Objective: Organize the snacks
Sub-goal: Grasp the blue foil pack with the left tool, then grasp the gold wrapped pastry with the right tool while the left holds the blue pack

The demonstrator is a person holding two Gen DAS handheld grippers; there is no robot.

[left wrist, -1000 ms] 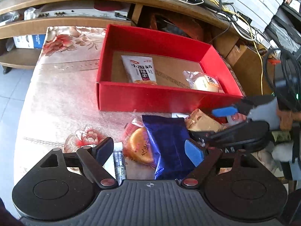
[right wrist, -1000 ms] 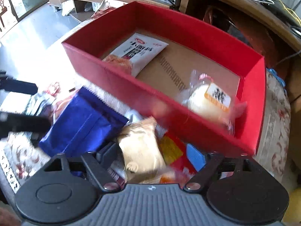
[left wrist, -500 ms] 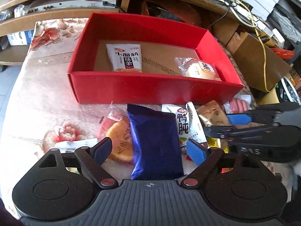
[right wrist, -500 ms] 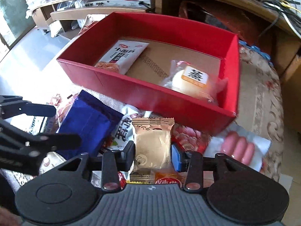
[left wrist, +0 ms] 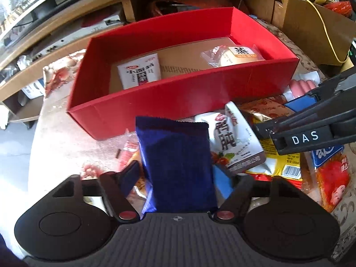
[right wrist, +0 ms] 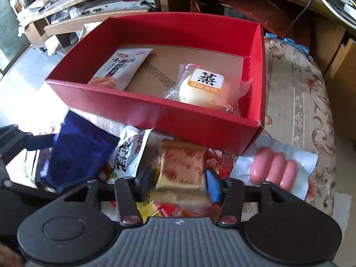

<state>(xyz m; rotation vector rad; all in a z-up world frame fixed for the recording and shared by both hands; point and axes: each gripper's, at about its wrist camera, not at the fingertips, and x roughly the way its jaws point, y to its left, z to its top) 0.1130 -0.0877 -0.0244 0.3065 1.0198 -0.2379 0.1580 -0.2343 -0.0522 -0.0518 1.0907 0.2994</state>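
A dark blue snack packet (left wrist: 178, 160) stands between the fingers of my left gripper (left wrist: 178, 178). The jaws are closing and both pads lie against its sides. The packet (right wrist: 77, 153) also shows at the left of the right wrist view. My right gripper (right wrist: 179, 184) has a tan packet (right wrist: 182, 166) between its pads, touching both, and its jaws are opening slightly. Just beyond stands the red box (left wrist: 178, 102), holding a white noodle packet (left wrist: 140, 73) and a wrapped steamed cake (left wrist: 235, 55). From the left wrist view, the right gripper (left wrist: 278, 115) reaches in from the right.
Loose snacks lie in front of the red box (right wrist: 155, 115): a white packet (right wrist: 129, 153), a yellow one (left wrist: 280, 162), a red and blue one (left wrist: 331, 173) and wrapped sausages (right wrist: 273, 169). Wooden shelves and cables stand behind the flowered table.
My left gripper has come in over the blue packet and its jaws have narrowed onto it. The right jaws have closed from wide around the tan packet. Both views have rolled.
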